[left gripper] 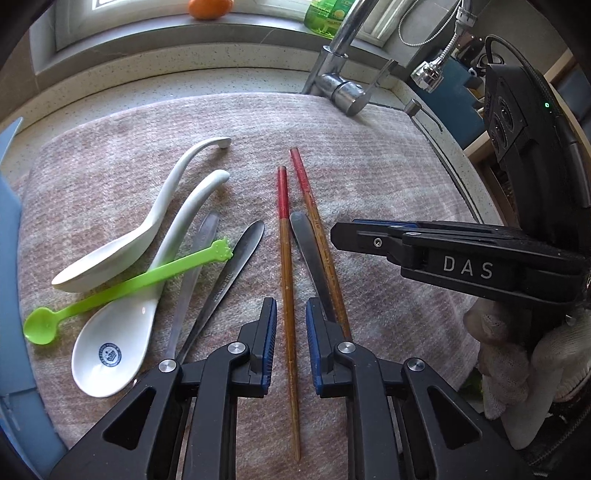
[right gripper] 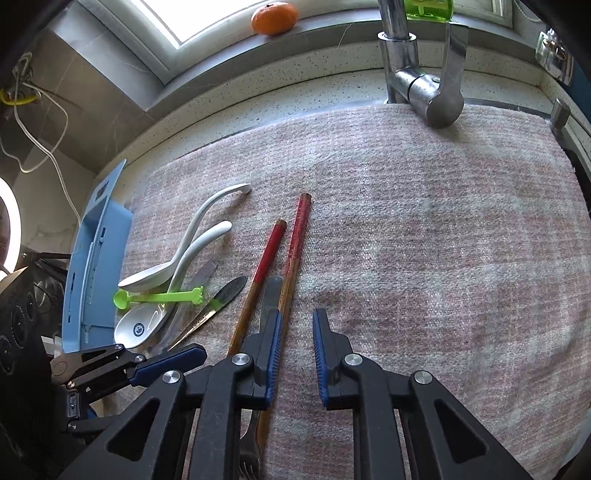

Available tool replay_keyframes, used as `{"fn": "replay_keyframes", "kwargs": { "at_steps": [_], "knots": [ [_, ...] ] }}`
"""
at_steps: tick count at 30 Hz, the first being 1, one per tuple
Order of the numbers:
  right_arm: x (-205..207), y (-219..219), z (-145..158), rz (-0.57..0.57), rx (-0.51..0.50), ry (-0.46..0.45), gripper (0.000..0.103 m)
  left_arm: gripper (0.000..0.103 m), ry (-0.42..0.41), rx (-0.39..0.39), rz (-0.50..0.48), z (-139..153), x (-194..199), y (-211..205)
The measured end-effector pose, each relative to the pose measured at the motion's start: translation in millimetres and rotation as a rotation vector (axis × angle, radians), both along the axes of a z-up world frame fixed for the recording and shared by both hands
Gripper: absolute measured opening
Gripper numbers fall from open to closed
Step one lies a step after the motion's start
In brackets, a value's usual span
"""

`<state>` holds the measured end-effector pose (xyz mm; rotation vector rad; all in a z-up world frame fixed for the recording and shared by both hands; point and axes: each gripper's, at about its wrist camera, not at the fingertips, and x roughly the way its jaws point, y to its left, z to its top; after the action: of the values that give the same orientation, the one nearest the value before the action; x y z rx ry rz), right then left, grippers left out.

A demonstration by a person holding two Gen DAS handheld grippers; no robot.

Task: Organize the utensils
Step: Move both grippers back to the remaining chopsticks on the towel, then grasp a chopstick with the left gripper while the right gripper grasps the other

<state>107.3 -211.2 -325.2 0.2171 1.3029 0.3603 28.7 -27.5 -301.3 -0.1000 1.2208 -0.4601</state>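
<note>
Faucet behind towel, tangerine on sill, blue tray left

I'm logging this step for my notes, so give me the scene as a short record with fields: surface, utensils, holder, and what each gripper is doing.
surface: pinkish towel spread beside the faucet
chopsticks: two red-topped chopsticks, a metal fork lying between them
spoons: two white ceramic spoons, green plastic spoon across them
other metal handles: two, beside the spoons
holder: blue tray at the towel's edge
left gripper: open, straddling one chopstick
right gripper: open, over bare towel
</note>
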Motion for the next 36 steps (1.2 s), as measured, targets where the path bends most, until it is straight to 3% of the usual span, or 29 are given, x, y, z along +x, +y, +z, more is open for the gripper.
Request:
{"fn": "replay_keyframes", "kwargs": {
  "at_steps": [17, 22, 28, 36],
  "knots": [
    [4, 9, -9, 0.024, 0.017, 0.02, 0.014, 0.014, 0.017, 0.051, -0.008, -14, 9, -16],
    [5, 10, -9, 0.027, 0.034, 0.031, 0.014, 0.01, 0.019, 0.053, 0.0, -16, 12, -14],
    [5, 17, -9, 0.059, -0.034, 0.016, 0.011, 0.007, 0.007, 0.07, -0.008, -16, 12, -15],
    [7, 10, -9, 0.036, 0.008, 0.057, 0.01, 0.007, 0.012, 0.075, -0.008, -15, 11, -12]
  ]
}}
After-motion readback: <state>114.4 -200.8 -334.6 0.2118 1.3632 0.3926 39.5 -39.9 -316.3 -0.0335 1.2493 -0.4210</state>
